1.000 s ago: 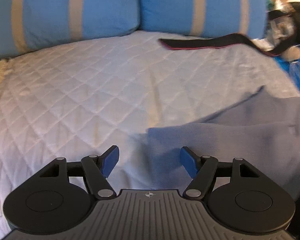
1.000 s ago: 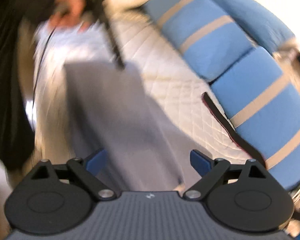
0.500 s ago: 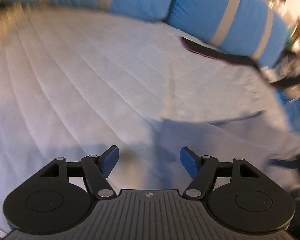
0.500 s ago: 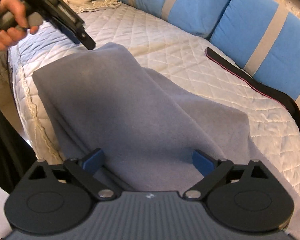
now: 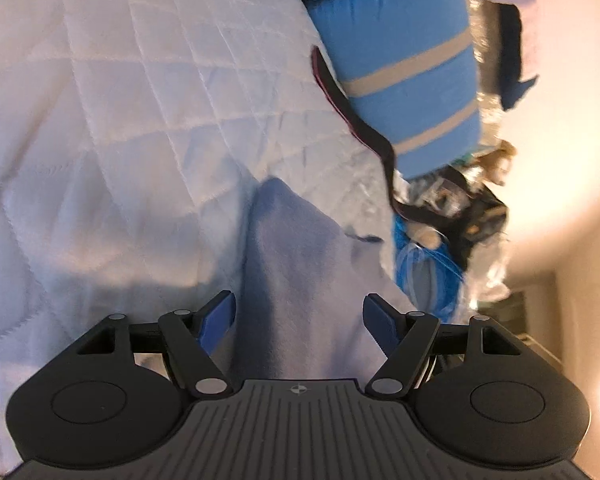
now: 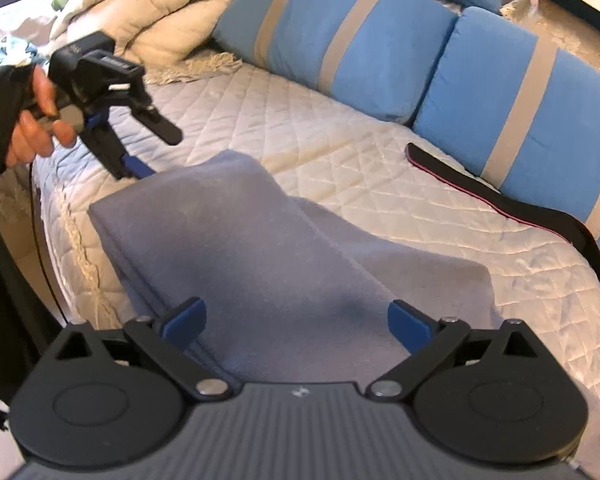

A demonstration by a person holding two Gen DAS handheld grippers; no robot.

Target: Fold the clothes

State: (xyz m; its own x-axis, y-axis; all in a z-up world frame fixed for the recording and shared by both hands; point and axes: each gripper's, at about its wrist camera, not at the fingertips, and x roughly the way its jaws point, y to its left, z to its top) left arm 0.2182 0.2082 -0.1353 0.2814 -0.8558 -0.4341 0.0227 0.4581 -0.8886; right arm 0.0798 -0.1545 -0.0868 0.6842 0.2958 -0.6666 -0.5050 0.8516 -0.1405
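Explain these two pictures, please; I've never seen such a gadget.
A person holds a two-fingered gripper in each hand, each with a camera looking along its jaws. One picture comes from the left gripper, the other from the right gripper, which also shows the person's left hand. On the white quilt lie a grey-blue cloth, a black strap and striped blue pillows. Both sets of jaws stand open, the left opening wider, over the cloth; nothing is held.

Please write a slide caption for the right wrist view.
Right gripper open over grey garment on quilted bed; left gripper near its far corner.
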